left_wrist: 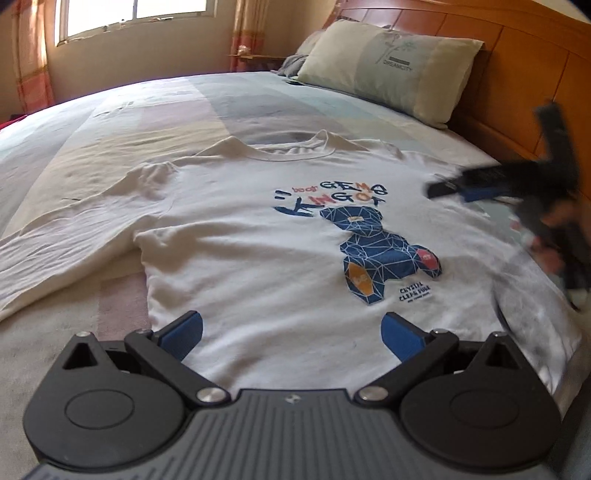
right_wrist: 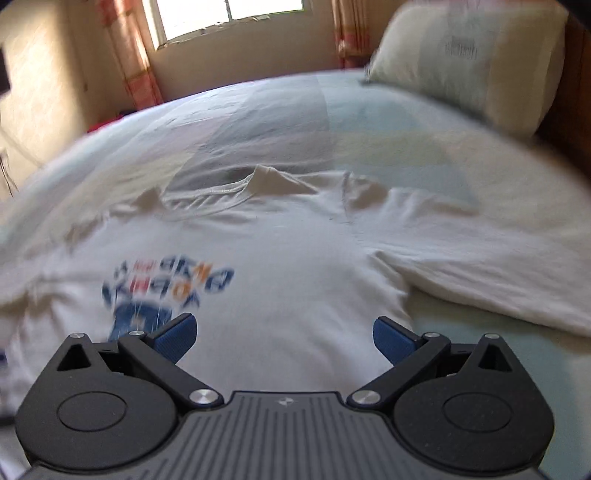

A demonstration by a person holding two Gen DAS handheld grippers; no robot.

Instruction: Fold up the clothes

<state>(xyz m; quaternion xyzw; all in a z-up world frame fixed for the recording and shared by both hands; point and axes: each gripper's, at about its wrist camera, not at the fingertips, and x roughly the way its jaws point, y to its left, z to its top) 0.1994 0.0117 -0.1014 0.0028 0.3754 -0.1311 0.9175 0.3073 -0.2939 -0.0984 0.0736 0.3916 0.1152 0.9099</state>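
A white long-sleeved shirt (left_wrist: 258,258) with a blue bear print (left_wrist: 384,251) lies flat, face up, on the bed, collar away from me. My left gripper (left_wrist: 291,332) is open and empty just above the shirt's lower hem. My right gripper (right_wrist: 284,336) is open and empty above the shirt's (right_wrist: 295,266) right side, and it also shows blurred in the left wrist view (left_wrist: 454,188) near the right shoulder. The left sleeve (left_wrist: 66,240) spreads out to the left, the right sleeve (right_wrist: 498,266) to the right.
The bed sheet (left_wrist: 184,107) is pale with patches. A pillow (left_wrist: 391,66) leans on the wooden headboard (left_wrist: 517,74) at the far right. A window (left_wrist: 122,18) with curtains is beyond the bed.
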